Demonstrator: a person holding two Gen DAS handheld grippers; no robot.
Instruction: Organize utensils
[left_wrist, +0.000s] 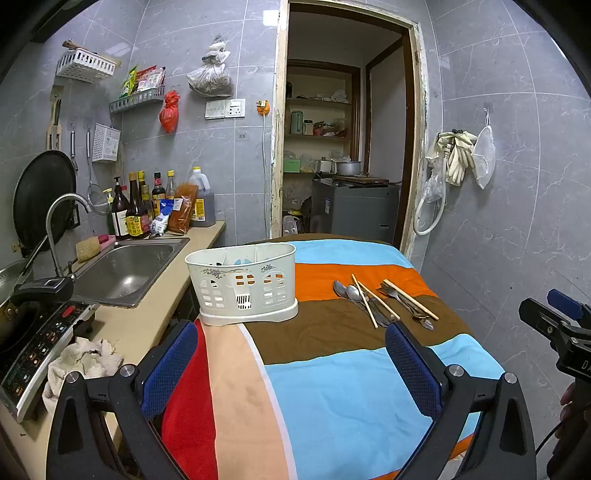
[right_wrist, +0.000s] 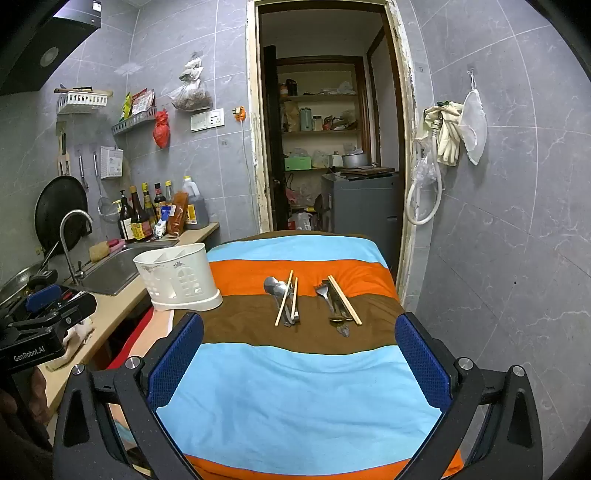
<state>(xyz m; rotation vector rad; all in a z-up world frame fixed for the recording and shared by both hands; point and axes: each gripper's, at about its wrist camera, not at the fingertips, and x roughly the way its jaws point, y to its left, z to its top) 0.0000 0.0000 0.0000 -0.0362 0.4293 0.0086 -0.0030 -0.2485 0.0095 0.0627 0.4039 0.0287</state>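
Grey marble-look tiles and an open doorway form the backdrop, and a striped cloth (right_wrist: 295, 398) in blue, orange and brown covers the work surface beside a sink (left_wrist: 125, 269). Both tools are held above the near end of the cloth with nothing between their fingers: the left gripper (left_wrist: 291, 373) is spread wide, and the right gripper (right_wrist: 299, 369) likewise. Ahead of the right gripper two loose heaps are laid out on the brown band: spoons (right_wrist: 275, 290) crossed by chopsticks (right_wrist: 284, 302), and just right of them forks (right_wrist: 325, 295) under another chopstick. A white utensil caddy (left_wrist: 242, 284) stands ahead of the left gripper, slightly left, upright and divided into compartments, well apart from both heaps. Nothing appears sorted yet. A single item should probably be taken first, ideally a top chopstick, since the pieces overlap and a low pinch near one end would be less likely to drag neighbours or snag the soft cloth.
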